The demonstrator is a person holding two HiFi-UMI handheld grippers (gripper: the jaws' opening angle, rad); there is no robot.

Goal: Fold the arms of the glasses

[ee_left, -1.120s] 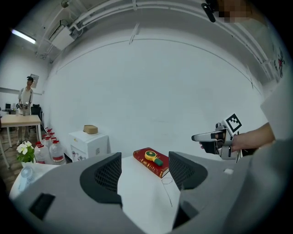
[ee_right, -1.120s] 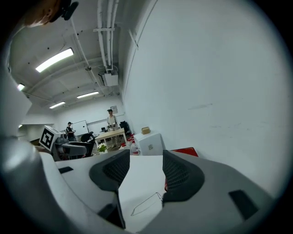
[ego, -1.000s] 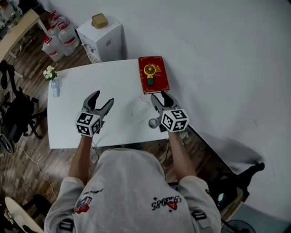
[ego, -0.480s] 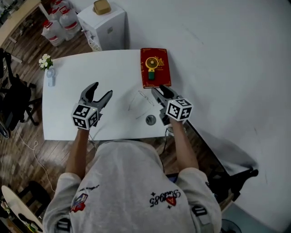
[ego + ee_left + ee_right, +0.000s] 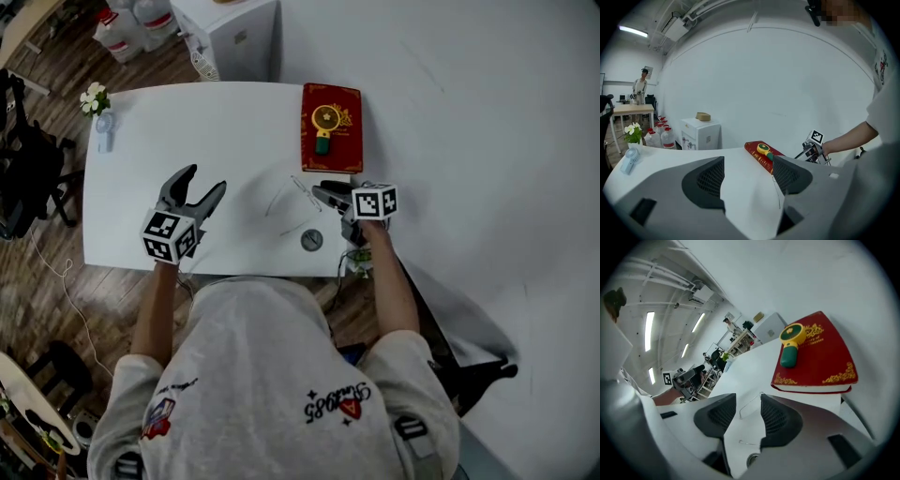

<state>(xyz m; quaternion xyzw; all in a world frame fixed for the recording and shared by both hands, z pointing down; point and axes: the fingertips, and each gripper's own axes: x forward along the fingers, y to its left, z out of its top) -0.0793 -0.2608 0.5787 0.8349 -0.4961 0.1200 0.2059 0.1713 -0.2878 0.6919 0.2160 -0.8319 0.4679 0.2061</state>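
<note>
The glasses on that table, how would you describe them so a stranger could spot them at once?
Start at the white table and find the red book at its far right edge. The glasses lie just in front of that book, toward the near edge. They are only faint, thin lines on the white top, unlike the solid round ring set into the table nearby.

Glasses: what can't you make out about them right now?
- Head view: glasses are faint thin lines, too small to tell arm position.
- Right gripper view: right gripper, jaws just closing with the frame between them, hides part of it.
- Left gripper view: only one thin wire shows.
</note>
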